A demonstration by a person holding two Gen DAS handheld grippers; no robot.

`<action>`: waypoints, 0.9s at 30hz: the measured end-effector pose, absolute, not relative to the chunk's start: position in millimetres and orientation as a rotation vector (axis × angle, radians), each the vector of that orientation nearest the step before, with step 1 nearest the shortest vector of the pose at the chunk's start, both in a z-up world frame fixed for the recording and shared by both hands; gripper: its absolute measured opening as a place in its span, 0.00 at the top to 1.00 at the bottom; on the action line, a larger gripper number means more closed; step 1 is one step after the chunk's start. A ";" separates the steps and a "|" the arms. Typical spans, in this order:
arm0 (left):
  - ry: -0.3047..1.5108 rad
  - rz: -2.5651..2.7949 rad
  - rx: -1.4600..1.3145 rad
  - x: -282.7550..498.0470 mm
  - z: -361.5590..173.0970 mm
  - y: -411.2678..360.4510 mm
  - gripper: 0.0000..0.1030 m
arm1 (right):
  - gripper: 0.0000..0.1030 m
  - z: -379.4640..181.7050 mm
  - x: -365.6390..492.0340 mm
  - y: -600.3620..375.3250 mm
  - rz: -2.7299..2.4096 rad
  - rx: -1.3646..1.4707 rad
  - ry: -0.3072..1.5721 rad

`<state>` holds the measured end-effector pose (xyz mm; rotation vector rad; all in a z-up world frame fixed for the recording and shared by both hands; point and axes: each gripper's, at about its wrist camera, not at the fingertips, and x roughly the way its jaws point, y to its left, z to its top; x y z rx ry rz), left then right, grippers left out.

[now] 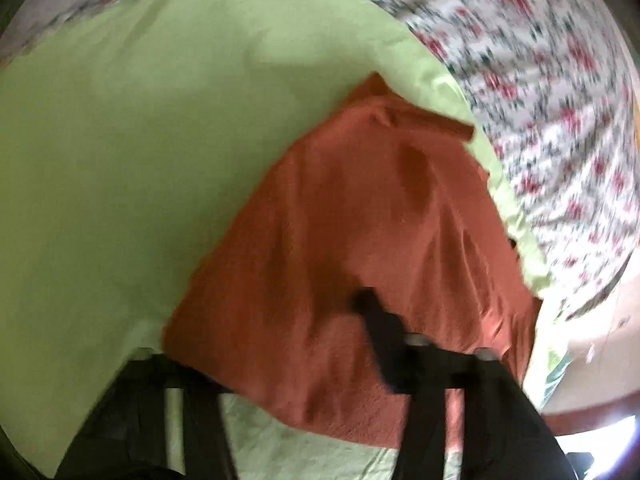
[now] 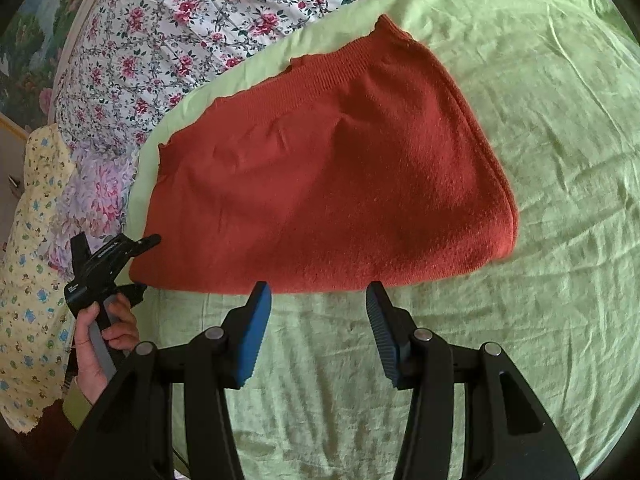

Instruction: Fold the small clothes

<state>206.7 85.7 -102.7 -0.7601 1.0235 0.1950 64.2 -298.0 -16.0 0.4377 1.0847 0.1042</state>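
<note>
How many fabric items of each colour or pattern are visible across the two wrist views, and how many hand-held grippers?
Rust-red garment: 1
Light green sheet: 1
Pink-rose floral cover: 1
Yellow printed cloth: 1
Hand-held grippers: 2, the left hand-held gripper and the right hand-held gripper
Total: 6

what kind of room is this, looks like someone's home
Most likely a bedroom: the folded rust-red garment lies on a green sheet spread over a bed, with a floral quilt bunched beside it.
</note>
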 end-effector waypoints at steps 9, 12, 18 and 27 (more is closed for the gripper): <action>0.914 0.071 -0.513 219.0 -41.7 38.2 0.88 | 0.51 -8.7 77.4 -322.4 0.095 0.512 1.045; 0.869 -0.032 -0.421 226.3 -13.8 1.7 0.89 | 0.51 -6.6 86.5 -334.4 0.097 0.544 1.032; 0.850 -0.296 -0.277 230.6 8.9 -95.3 0.89 | 0.51 2.8 109.0 -358.4 0.111 0.591 0.994; 1.009 -0.357 -0.047 234.6 -62.1 -168.1 0.89 | 0.51 -22.4 167.7 -374.5 0.221 0.691 1.065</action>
